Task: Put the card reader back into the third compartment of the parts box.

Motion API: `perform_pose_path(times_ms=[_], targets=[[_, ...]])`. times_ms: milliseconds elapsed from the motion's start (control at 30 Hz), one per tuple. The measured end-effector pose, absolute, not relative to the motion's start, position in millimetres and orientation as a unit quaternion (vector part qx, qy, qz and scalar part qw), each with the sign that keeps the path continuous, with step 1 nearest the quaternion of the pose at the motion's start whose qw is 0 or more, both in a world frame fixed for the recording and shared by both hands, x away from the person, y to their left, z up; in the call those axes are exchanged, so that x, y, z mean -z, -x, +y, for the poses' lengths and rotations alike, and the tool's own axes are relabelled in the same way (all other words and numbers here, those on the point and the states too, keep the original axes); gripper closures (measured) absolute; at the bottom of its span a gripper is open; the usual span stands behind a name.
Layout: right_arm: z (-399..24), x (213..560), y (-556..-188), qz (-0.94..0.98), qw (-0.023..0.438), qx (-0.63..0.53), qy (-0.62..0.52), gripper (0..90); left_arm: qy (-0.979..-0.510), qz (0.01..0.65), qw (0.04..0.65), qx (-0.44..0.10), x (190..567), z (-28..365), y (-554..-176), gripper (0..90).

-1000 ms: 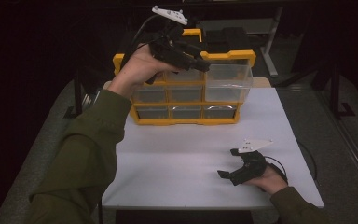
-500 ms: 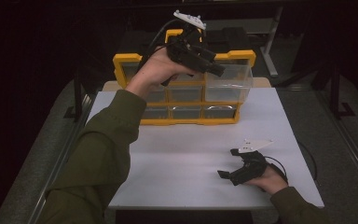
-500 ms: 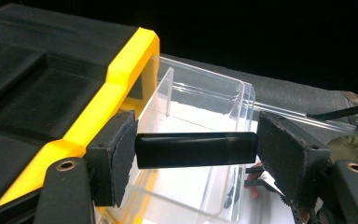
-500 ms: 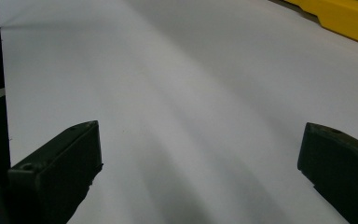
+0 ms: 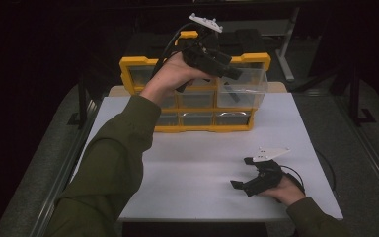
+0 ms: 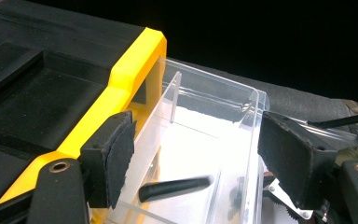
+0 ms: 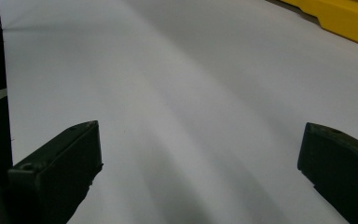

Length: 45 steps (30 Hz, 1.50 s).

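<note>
A flat table with a plain white top (image 5: 197, 163) carries a yellow-framed plastic drawer cabinet with clear compartments (image 5: 197, 106), which stands at its far edge. The right gripper (image 5: 249, 180) rests on the white surface near the front right corner, well apart from the cabinet.

i see the high view looking forward and down over the white table (image 5: 197, 187). left gripper view sits close above the clear drawer (image 6: 205, 154) of the yellow organizer (image 5: 195, 94). right gripper view skims the tabletop, organizer edge (image 7: 340, 18) shared.
</note>
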State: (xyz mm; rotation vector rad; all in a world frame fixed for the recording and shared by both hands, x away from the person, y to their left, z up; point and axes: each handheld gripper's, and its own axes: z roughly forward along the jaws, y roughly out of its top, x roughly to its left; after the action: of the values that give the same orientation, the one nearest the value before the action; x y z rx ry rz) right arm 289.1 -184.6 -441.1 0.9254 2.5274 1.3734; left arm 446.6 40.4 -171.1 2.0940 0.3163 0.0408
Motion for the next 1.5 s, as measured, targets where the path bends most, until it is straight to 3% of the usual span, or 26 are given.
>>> perform_pose_path(times_ms=[700, 1500], targets=[[-187.1, 442.5, -289.1, 0.833, 0.057, -0.451, -0.314, 0.0, -0.858, 0.137, 0.494, -0.024, 172.0, 88.9, -430.1, 20.9], [-183.0, 442.6, -289.2, 0.836, 0.059, -0.450, -0.308, 0.0, -0.845, 0.188, 0.496, -0.067, 222.0, 172.2, -392.9, 8.2]])
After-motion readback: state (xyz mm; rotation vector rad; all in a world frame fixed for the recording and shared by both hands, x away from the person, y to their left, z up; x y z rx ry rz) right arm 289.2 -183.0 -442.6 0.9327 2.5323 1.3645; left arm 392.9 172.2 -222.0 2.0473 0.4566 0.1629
